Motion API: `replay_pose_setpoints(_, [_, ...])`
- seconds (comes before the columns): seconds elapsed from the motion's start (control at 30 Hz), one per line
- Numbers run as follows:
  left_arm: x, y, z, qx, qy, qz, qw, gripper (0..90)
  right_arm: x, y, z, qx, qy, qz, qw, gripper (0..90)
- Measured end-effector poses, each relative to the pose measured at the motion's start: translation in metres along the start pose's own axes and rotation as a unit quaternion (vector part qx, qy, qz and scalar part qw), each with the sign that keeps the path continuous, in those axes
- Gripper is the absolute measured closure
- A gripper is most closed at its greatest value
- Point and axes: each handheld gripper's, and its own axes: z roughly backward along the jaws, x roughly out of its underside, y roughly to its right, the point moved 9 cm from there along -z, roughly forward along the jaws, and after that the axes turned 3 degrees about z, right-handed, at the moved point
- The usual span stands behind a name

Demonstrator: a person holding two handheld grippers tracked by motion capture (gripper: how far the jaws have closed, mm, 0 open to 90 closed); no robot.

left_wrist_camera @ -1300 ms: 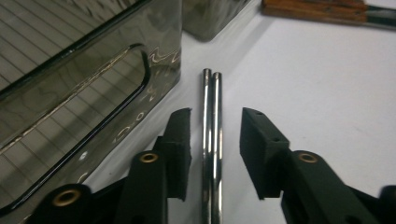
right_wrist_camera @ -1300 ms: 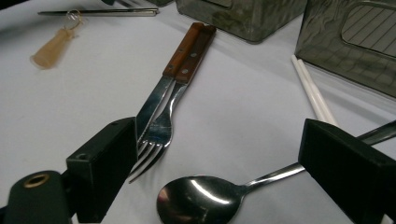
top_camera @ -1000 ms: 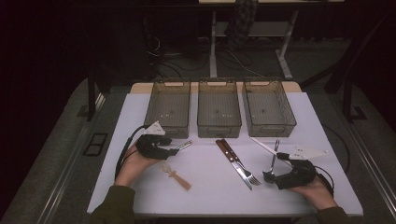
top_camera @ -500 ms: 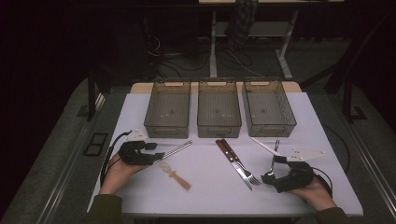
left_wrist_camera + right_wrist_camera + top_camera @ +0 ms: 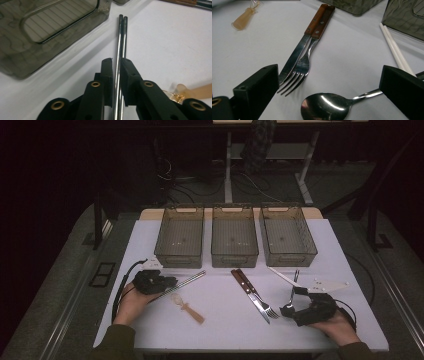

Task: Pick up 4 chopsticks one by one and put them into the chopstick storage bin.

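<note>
Here the left gripper (image 5: 115, 82) is seen closed on a pair of metal chopsticks (image 5: 120, 45), its jaws having just been drawn together with the two thin rods pinched between them. The chopsticks are laid on the white table (image 5: 220, 325) just in front of the left bin (image 5: 180, 237), their far tips pointing toward the gap between that bin and the middle bin (image 5: 234, 237). In the high view the same gripper (image 5: 167, 282) is held in the person's left hand (image 5: 131, 302), close to the left bin's near corner. A small wooden spoon (image 5: 187, 307) is found a little nearer the person than the chopsticks. The right gripper (image 5: 327, 87) is held with its jaws wide apart and nothing gripped; a metal spoon (image 5: 324, 106) is lying between them, and a fork (image 5: 303, 68) and a knife (image 5: 294, 58) with wooden handles are set side by side beyond. White chopsticks (image 5: 395, 51) are seen near the right bin (image 5: 287, 235).
</note>
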Motion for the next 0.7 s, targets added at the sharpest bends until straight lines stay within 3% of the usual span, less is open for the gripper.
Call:
replay_pose_setpoints(0.23, [0.0,0.001,-0.007,0.008,-0.01,0.001,0.9999,82.4,0.0,0.0,0.0,0.0,0.001,0.0,1.0,2.6])
replay_pose_setpoints(0.7, [0.002,-0.001,-0.012,-0.006,-0.024,-0.009,0.9997,82.7,0.0,0.001,0.001,0.001,0.002,-0.002,1.0,2.6])
